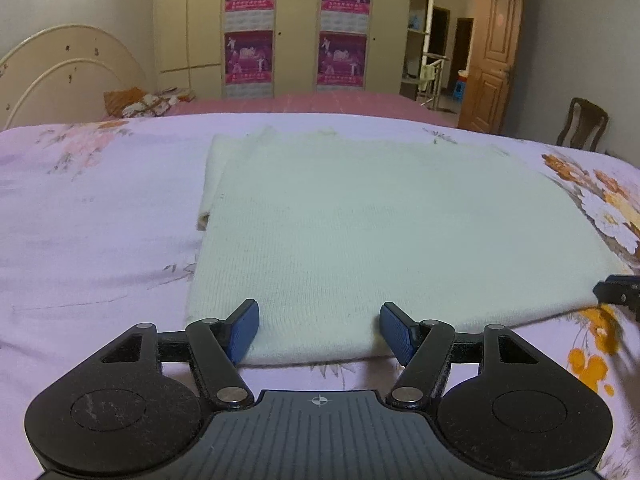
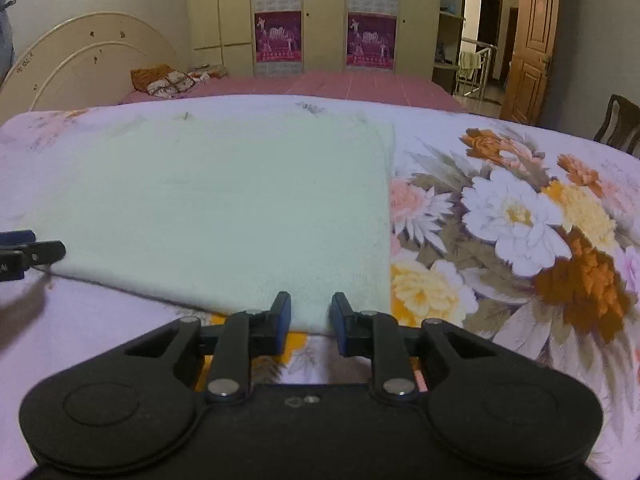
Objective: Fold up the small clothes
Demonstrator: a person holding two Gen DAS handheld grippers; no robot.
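Blue-padded and black, the left tool (image 1: 318, 330) is sitting low over the near edge of a pale mint-green knitted cloth (image 1: 360, 232), folded into a flat rectangle. Its two fingers are standing wide apart, one on each side of that edge, and they are not squeezing anything. Over in the right wrist view, the right tool (image 2: 310, 316) is reaching the near right corner of the same cloth (image 2: 224, 208). Its fingers are sitting closer together, with a gap showing between them, and a bit of the cloth's edge is lying in that gap, not pinched. This cloth is lying flat on a light purple bedsheet with big orange and white flowers (image 2: 520, 216). Behind the bed, a cream wardrobe with purple posters (image 1: 296, 28) is standing against the wall.
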